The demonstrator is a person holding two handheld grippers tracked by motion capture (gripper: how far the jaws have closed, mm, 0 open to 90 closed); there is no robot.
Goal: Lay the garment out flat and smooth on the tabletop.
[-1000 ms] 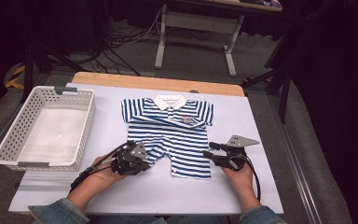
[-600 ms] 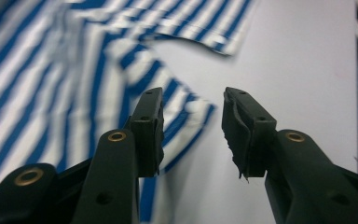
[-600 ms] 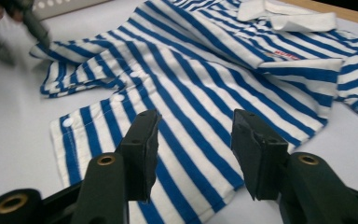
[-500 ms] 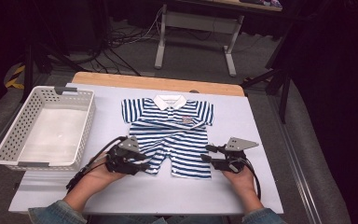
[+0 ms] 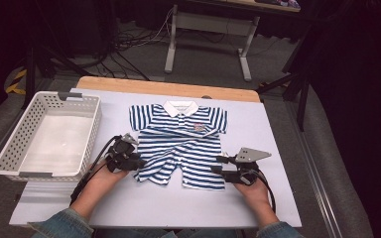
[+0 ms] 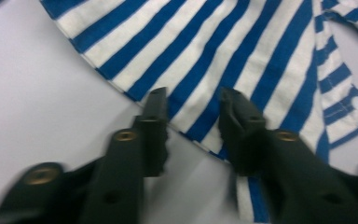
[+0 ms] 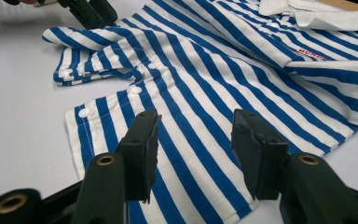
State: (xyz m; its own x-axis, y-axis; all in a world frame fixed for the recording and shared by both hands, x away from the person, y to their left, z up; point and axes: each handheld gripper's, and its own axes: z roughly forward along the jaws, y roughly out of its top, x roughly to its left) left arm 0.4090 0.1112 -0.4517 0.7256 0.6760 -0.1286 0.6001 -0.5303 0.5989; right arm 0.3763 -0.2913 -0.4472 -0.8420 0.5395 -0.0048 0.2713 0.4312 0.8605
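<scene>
A blue-and-white striped baby romper (image 5: 181, 141) with a white collar lies flat on the pale table (image 5: 178, 208). My left gripper (image 5: 138, 159) is at the outer edge of its left leg. In the left gripper view the jaws (image 6: 192, 95) stand apart over the striped hem (image 6: 223, 51); they have just been closing, with cloth lying between the tips and no pad pressing it. My right gripper (image 5: 216, 164) is at the right leg's outer edge, and its jaws (image 7: 196, 116) stand open above the striped cloth (image 7: 223, 70). The left gripper (image 7: 91, 11) is also seen far off.
A white plastic basket (image 5: 10, 148) with nothing in it stands at the table's left. A wooden strip (image 5: 168, 88) runs along the far edge. Beyond it are a dark floor, cables and a metal stand (image 5: 171, 49). Cables trail from both grippers toward the near edge.
My left gripper has drawn back to the left, off the romper's left leg to its outer edge, and its jaws now stand apart. The right gripper has hardly moved.
</scene>
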